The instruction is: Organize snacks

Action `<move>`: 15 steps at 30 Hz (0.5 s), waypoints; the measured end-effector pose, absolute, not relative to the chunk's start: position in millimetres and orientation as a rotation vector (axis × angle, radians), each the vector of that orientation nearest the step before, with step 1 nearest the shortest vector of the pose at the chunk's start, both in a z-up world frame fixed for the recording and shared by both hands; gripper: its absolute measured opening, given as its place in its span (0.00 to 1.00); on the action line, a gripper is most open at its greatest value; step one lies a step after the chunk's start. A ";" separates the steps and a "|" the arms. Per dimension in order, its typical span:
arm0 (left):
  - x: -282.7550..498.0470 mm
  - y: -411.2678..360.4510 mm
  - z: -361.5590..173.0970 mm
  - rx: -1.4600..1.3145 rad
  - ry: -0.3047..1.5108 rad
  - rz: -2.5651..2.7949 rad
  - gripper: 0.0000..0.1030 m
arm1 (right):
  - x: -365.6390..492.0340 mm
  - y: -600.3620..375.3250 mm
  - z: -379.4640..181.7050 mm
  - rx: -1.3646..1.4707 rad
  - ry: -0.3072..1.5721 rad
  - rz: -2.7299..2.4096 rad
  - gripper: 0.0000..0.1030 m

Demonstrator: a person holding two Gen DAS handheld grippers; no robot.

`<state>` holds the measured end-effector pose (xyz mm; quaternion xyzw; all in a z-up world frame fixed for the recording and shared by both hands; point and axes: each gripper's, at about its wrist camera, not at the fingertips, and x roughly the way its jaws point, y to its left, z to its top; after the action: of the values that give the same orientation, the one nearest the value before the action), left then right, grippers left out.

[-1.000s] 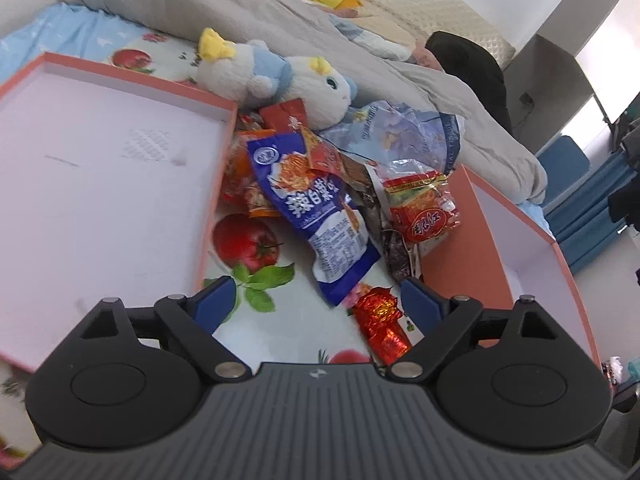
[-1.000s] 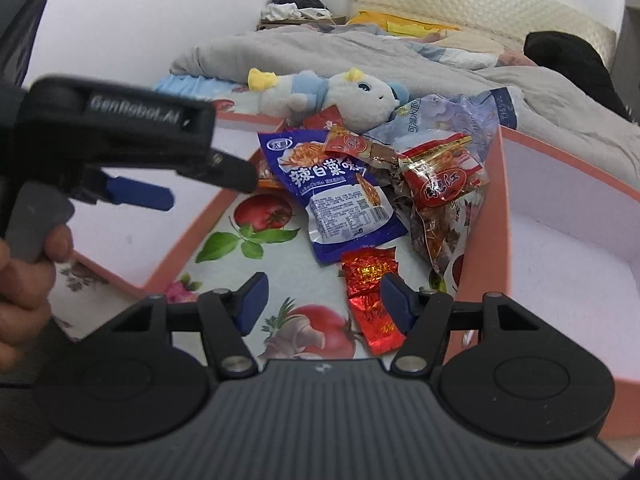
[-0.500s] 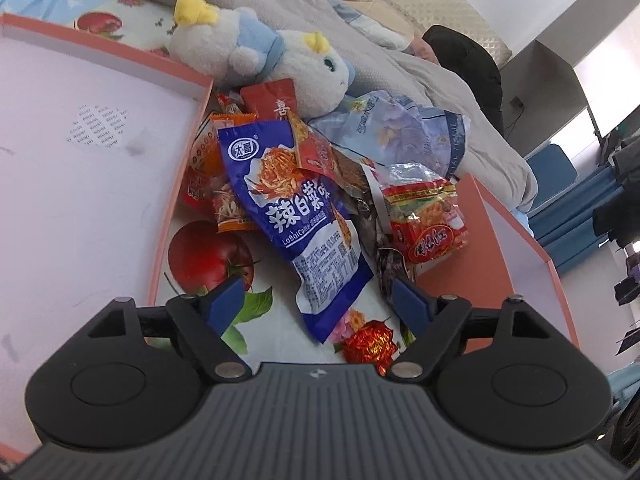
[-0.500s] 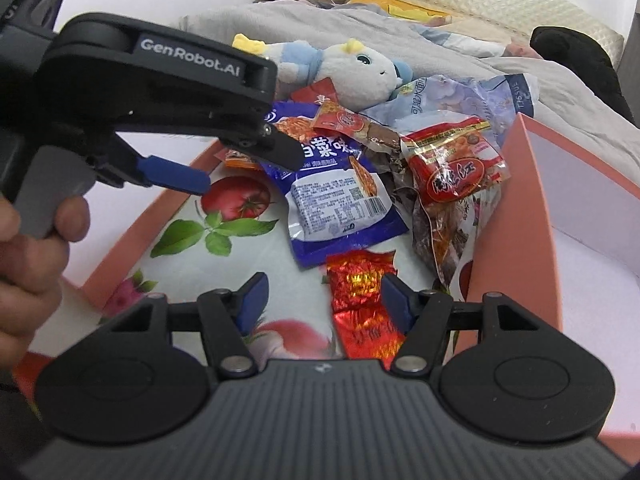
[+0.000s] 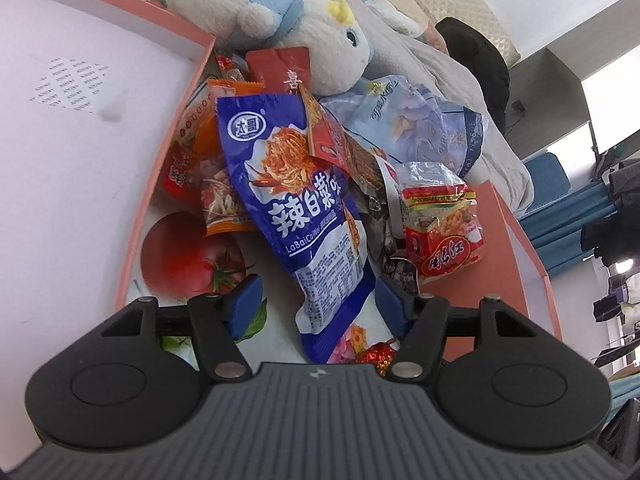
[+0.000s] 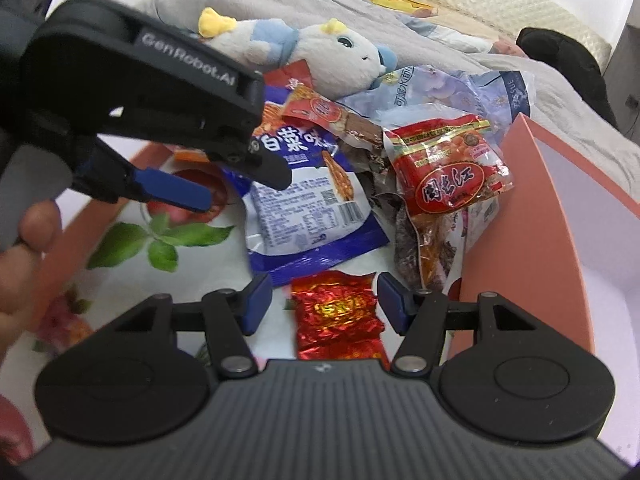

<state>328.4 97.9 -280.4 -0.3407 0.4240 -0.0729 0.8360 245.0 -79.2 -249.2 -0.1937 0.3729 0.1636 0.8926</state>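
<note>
The left gripper (image 5: 316, 300), jaws half-closed and just narrowing, straddles the blue snack bag's (image 5: 296, 208) near end, its length running away up the bed, while the right gripper (image 6: 320, 300) brackets the red foil packet (image 6: 336, 312).

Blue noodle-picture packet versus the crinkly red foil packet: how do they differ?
The blue packet is larger, smooth and printed with text; the red foil packet is smaller and crinkled. The blue one lies partly under other snacks; the red lies apart. Both lie flat on the fruit-print sheet.
</note>
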 end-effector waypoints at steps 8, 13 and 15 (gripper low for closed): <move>341.6 95.5 -290.0 -0.740 0.896 -0.133 0.66 | 253.0 -80.5 -261.7 -0.395 0.817 0.318 0.59; 349.8 95.9 -295.0 -0.764 0.897 -0.116 0.66 | 259.6 -85.4 -262.9 -0.347 0.833 0.314 0.58; 352.4 94.0 -296.3 -0.755 0.892 -0.118 0.66 | 260.0 -87.0 -263.4 -0.335 0.835 0.316 0.58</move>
<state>352.4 94.0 -296.3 -0.3562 0.4206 -0.0556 0.8325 260.0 -87.0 -263.4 -0.1613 0.4020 0.1521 0.8884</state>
